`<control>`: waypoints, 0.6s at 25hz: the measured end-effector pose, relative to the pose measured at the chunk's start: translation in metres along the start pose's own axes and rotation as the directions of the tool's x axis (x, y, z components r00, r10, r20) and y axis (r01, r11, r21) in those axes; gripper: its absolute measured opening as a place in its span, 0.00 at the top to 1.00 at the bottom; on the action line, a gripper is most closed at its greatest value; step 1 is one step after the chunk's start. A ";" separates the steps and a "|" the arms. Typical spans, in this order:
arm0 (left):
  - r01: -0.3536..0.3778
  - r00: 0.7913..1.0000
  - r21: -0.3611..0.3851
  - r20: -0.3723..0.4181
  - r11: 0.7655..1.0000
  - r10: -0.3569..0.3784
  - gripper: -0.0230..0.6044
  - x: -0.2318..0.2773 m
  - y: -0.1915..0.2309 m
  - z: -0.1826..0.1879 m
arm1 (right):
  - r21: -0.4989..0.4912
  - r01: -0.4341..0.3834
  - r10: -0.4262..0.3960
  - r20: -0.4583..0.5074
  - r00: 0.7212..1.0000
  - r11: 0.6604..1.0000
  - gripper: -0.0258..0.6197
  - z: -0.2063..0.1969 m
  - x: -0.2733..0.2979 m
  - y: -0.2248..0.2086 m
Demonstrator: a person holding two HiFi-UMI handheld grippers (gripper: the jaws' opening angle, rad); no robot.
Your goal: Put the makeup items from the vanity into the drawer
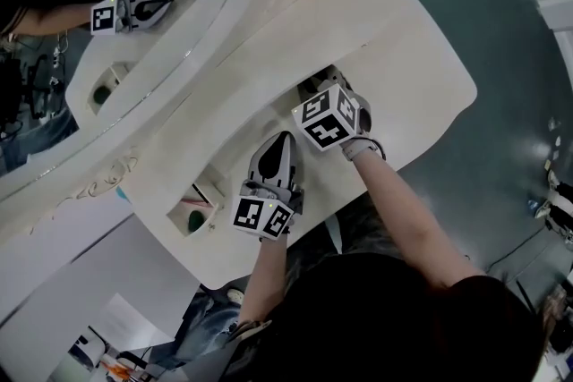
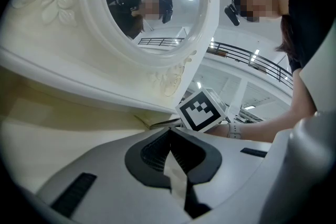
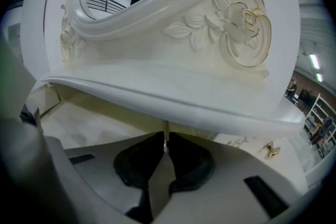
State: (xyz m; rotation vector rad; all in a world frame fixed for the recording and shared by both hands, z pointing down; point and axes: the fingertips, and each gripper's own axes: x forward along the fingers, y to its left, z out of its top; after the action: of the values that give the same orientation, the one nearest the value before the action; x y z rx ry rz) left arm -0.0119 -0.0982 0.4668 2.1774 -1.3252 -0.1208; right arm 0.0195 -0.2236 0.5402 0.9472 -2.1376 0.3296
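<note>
My right gripper reaches under the overhanging shelf of the white vanity. Its jaws are pinched on a thin pale stick that stands upright between the tips; I cannot tell what kind of makeup item it is. In the head view the marker cube covers most of that gripper. My left gripper sits just to its left, low over the tabletop, jaws together with nothing between them. The open drawer lies further left at the table's front, with pink and teal things inside.
The oval mirror with its carved frame rises behind the shelf and reflects both grippers. A gold knob shows on the vanity front at the right. Grey floor lies beyond the table's right end.
</note>
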 end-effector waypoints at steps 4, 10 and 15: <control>-0.007 1.000 0.001 0.008 1.000 0.007 0.94 -0.007 -0.001 0.001 | 0.017 -0.030 0.031 -0.009 0.999 0.999 0.89 -0.003 -0.005 0.003; -0.029 0.999 0.001 0.015 1.000 0.029 0.94 -0.019 -0.001 -0.003 | 0.001 -0.067 0.067 -0.014 0.998 0.998 0.89 -0.019 -0.022 0.020; -0.048 0.999 -0.005 0.023 0.999 0.048 0.94 -0.028 -0.002 -0.005 | -0.021 -0.105 0.105 -0.020 0.994 0.994 0.89 -0.031 -0.034 0.037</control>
State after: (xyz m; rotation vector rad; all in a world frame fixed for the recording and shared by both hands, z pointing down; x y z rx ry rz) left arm -0.0222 -0.0720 0.4635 2.1454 -1.3876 -0.1304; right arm 0.0244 -0.1650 0.5387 0.8175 -2.1735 0.3644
